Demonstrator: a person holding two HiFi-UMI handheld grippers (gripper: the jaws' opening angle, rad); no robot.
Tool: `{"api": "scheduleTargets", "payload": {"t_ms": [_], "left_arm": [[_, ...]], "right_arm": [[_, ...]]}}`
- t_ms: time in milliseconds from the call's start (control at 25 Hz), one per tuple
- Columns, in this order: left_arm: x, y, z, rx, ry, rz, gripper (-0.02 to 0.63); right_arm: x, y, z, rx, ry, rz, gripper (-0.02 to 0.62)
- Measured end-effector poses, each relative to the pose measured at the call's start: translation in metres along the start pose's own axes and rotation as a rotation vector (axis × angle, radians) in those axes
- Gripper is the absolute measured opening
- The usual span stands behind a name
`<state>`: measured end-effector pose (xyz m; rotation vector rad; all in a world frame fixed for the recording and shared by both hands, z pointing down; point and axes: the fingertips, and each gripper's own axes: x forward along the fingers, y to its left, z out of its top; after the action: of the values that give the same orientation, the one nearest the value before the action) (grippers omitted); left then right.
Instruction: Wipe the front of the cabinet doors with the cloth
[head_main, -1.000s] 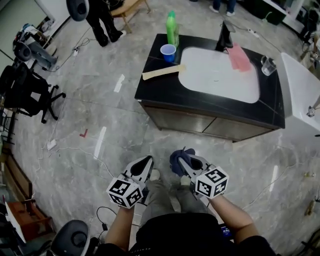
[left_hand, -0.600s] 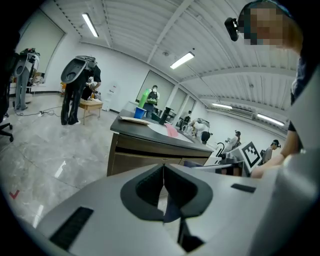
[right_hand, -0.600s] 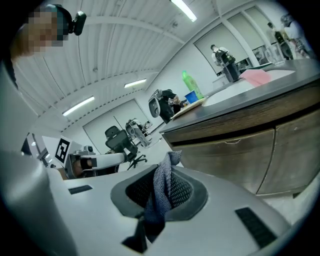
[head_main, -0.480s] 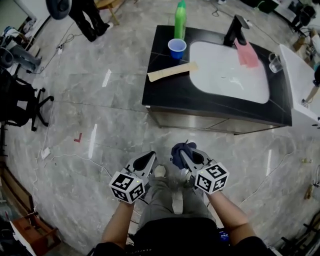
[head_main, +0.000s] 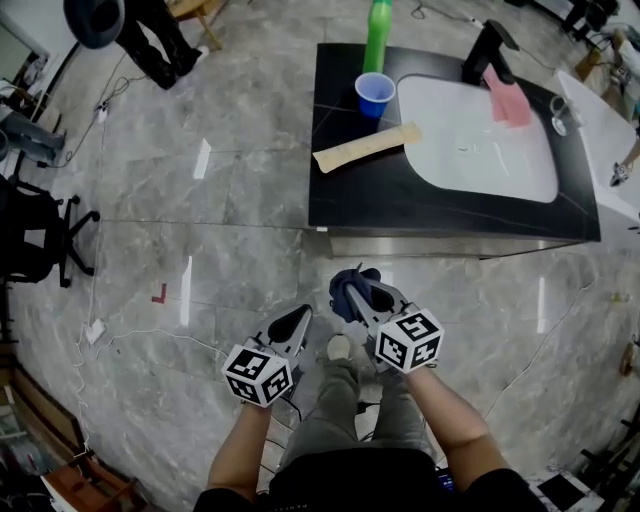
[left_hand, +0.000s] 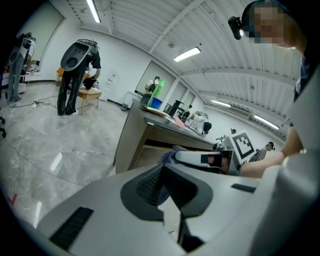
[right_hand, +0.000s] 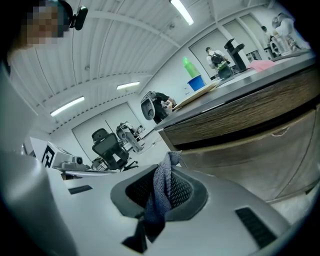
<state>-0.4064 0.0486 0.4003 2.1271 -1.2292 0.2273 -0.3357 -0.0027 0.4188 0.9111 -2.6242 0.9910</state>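
One cloth (right_hand: 160, 197) in right tongs (head_main: 357, 296); floor (head_main: 470, 295) gap before cabinet (head_main: 450, 245)

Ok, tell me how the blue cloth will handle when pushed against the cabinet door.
The cloth hangs in limp folds from the right gripper, whose jaws are shut on it, so it is probably floppy and will bunch rather than spread flat. Its thin knitted look suggests it is light. The loose end may trail across the cabinet door.
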Motion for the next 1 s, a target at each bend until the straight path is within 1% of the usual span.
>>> {"api": "scheduleTargets", "payload": {"t_ms": [240, 440, 760, 1000], "left_arm": [[0.007, 0.029, -0.001, 0.021, 0.013, -0.001, 0.009], [0.019, 0.035, -0.003, 0.032, 0.021, -0.005, 0.009], [0.041, 0.029, -0.009, 0.056, 0.039, -0.013, 0.009], [0.069, 0.004, -0.009, 0.07, 0.043, -0.025, 0.009]], "right_arm": [[0.039, -0.01, 0.003, 0.014, -0.028, -0.025, 0.052], [0.055, -0.029, -0.001, 0.02, -0.028, -0.045, 0.052], [0.057, -0.062, -0.001, 0.03, -0.05, -0.076, 0.052], [0.032, -0.093, 0.004, 0.025, -0.065, -0.085, 0.052]]}}
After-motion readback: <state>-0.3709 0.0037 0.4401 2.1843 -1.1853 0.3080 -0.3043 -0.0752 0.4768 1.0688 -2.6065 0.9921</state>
